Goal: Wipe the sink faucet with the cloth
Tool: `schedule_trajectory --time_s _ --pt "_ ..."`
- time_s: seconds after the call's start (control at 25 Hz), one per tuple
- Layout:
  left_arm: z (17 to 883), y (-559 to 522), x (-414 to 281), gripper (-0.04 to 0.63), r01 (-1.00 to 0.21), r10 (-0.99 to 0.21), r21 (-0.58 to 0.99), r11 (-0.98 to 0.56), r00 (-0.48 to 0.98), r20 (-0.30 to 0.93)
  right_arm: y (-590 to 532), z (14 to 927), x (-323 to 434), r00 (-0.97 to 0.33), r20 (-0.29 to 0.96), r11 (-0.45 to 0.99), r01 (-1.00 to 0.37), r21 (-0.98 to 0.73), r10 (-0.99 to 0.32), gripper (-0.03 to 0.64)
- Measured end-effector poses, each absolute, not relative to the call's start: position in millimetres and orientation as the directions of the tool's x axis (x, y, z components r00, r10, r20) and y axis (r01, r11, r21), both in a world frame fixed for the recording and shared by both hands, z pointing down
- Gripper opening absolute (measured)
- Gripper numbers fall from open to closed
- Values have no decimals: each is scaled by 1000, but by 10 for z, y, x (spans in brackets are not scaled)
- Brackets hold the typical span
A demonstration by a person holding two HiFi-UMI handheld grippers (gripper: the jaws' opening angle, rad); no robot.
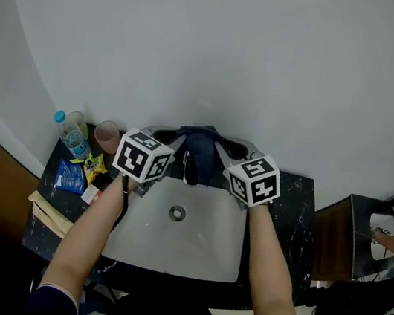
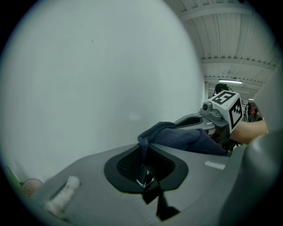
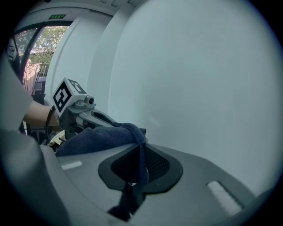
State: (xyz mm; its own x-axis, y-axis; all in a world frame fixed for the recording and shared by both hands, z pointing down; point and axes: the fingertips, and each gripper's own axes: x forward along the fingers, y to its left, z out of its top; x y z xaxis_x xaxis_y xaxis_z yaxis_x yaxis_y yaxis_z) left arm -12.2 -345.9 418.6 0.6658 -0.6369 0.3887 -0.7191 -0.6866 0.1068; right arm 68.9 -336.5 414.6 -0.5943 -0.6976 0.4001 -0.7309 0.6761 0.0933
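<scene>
A dark blue cloth [image 1: 201,148] is stretched between my two grippers at the back of the white sink [image 1: 200,248], over the chrome faucet [image 1: 190,171]. The left gripper [image 1: 179,141] is shut on the cloth's left end, and the right gripper [image 1: 223,147] is shut on its right end. In the left gripper view the cloth [image 2: 179,136] runs from the left gripper [image 2: 143,154] towards the right gripper [image 2: 219,115]. In the right gripper view the cloth [image 3: 99,139] hangs from the right gripper [image 3: 141,155] across to the left gripper [image 3: 75,112]. Most of the faucet is hidden by the cloth.
A plain white wall [image 1: 223,52] stands close behind the sink. On the dark counter [image 1: 297,208] to the left are a blue-capped bottle [image 1: 73,133], a pink cup [image 1: 108,135] and snack packets [image 1: 73,176]. The drain [image 1: 177,213] shows in the basin. A person's hand [image 1: 392,242] is at the far right.
</scene>
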Motion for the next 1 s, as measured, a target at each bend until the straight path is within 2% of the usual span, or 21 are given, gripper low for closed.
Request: schedule_trajectory --time_s 0.44,1.0 --pt "4280 -3849 -135 28 -748 -662 135 -650 645 382 -3774 4221 676 -605 390 674 -736 60 -695 35" --pt "4130 -3178 -129 28 -703 -629 105 -703 684 369 -3038 4079 686 -614 386 691 -716 94 -689 35"
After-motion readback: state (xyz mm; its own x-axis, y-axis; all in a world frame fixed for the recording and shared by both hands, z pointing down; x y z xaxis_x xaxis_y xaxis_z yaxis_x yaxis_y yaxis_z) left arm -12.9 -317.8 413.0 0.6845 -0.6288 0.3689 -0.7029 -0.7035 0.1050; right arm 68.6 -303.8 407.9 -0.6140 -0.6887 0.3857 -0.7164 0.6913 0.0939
